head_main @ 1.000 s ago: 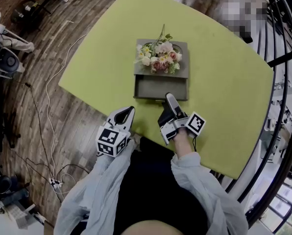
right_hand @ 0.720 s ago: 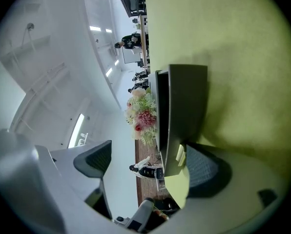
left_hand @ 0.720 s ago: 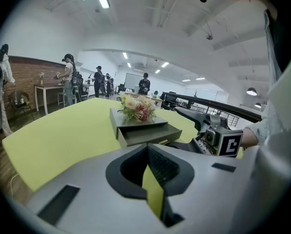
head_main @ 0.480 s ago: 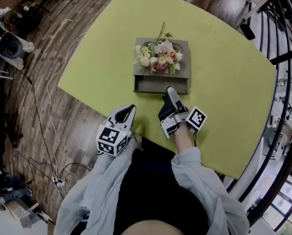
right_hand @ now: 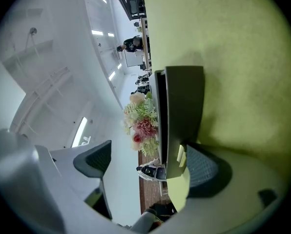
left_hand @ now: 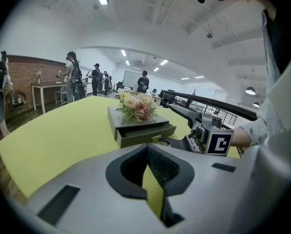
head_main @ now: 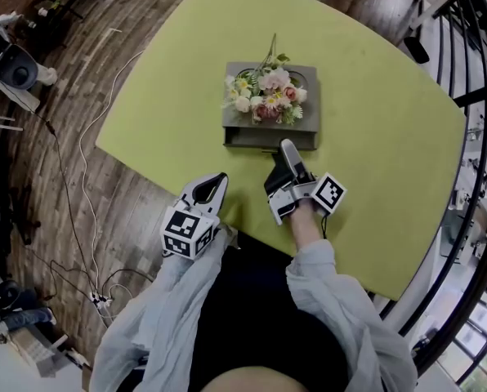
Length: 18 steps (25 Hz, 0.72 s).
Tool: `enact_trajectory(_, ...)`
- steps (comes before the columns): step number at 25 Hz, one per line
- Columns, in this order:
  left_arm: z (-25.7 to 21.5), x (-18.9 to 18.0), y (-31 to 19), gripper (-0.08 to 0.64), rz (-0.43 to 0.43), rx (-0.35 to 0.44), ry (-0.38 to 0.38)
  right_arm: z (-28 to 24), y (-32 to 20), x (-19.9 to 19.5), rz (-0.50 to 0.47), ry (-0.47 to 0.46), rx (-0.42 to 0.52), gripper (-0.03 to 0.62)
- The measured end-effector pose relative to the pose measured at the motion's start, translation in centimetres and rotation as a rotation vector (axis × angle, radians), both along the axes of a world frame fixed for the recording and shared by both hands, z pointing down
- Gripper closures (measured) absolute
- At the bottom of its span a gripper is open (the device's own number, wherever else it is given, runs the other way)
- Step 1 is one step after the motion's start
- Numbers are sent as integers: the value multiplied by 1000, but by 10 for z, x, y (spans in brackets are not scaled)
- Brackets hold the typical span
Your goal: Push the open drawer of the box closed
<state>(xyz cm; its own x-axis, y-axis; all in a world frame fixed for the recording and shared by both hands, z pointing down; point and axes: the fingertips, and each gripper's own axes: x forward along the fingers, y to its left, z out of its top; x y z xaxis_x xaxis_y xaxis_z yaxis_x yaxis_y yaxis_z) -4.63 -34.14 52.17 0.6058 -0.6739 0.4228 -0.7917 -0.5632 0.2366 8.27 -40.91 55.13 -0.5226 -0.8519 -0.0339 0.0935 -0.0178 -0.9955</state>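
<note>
A grey box (head_main: pixel 309 96) with a bunch of flowers (head_main: pixel 264 95) on top stands on the green table (head_main: pixel 374 137). Its drawer (head_main: pixel 264 143) sticks out only a sliver at the near side. My right gripper (head_main: pixel 288 149) lies on its side, open, with one finger pressed against the drawer front (right_hand: pixel 184 106) beside the small handle (right_hand: pixel 180 155). In the left gripper view the drawer (left_hand: pixel 145 133) shows a narrow gap under the box top. My left gripper (head_main: pixel 211 184) hovers at the table's near edge, shut and holding nothing.
Cables (head_main: pixel 80 162) run over the wooden floor left of the table. A black railing (head_main: pixel 468 96) runs along the right. Several people (left_hand: pixel 72 77) stand by a far table. The table's near edge (head_main: pixel 170 166) lies just ahead of my left gripper.
My right gripper has moved away from me with the drawer front before it. The drawer has slid from well open to nearly flush. The left gripper has stayed put.
</note>
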Motion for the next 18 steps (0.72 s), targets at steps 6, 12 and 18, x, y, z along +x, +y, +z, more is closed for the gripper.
enact_trajectory(6, 2, 0, -2, 545, -1, -13, -3, -4, -11, 3, 40, -42, 16, 107)
enact_trajectory(12, 5, 1, -3, 545, -2, -23, -2, -5, -18, 5, 54, -57, 34, 106)
enact_trajectory(18, 9, 2, -3, 545, -5, -33, -2, -7, -25, 7, 74, -77, 62, 83)
